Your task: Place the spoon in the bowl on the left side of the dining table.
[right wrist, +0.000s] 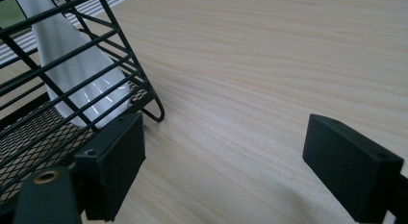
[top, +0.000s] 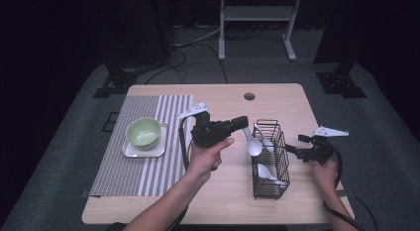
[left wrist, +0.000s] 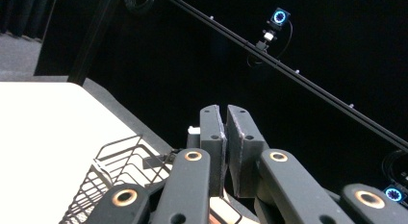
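Forearms come in from the bottom edge. Left gripper (top: 241, 123) pinches a white spoon (top: 252, 143) by its handle, held above the wire basket (top: 270, 191), jaws nearly together. Right gripper (top: 292, 149), jaws wide apart, sits beside the basket on the table (top: 297, 107). Another spoon (right wrist: 72, 56) leans inside. A green bowl (top: 143, 132) sits on a striped mat (top: 129, 166), well apart.

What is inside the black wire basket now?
The basket holds two white spoons, one lying low and one leaning at the far end. The wires partly cover both, so I cannot tell whether anything smaller lies beneath.
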